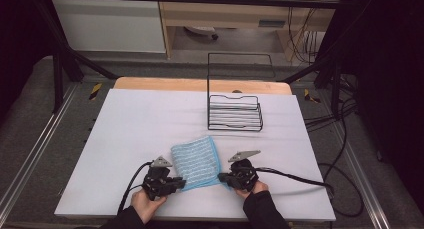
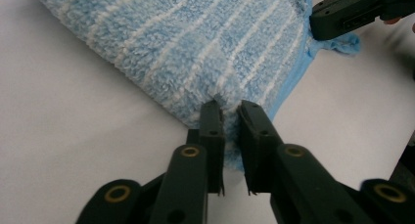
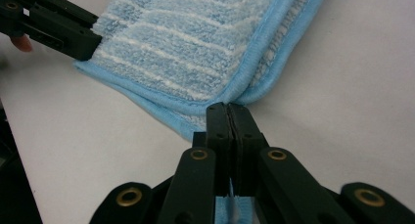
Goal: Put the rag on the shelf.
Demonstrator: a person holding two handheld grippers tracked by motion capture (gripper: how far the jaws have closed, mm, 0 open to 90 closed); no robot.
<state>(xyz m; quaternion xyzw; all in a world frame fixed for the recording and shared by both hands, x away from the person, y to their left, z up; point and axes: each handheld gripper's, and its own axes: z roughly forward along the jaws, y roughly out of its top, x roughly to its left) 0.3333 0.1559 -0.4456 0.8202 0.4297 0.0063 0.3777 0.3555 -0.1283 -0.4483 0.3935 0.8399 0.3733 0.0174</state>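
My left hand-held gripper [image 1: 181, 182] sits at about seven o'clock on the white worktop [image 1: 130, 134], jaws pointing toward three o'clock. In the left gripper view its jaws stand nearly together, and the fluffy near edge of the blue striped towel [image 1: 196, 162] is pinched between the pads [image 2: 213, 117]. A narrow slot of cloth shows between them, so I have hold of the towel's left near corner.

My right hand-held gripper [image 1: 221, 177] sits at about five o'clock, jaws pointing toward nine o'clock, facing the left one across the cloth. In the right gripper view its jaws are pressed tight together on the towel's hemmed border, right where the bound edge folds, and a bit of blue cloth shows low down between the jaws. That corner is clamped firmly.

The towel lies folded and flat on the worktop, near the front edge and a little right of centre, stretched between my two hand-held grippers. Its white stripes run roughly from nine to three in the high view, and a plain blue binding runs along its right side.

Behind it, toward twelve o'clock and well apart from the towel, a black wire rack [image 1: 235, 112] stands upright on the worktop with a tall wire back frame. My hands [image 1: 148, 205] grip both tools from the six o'clock edge, black cables trailing off each.
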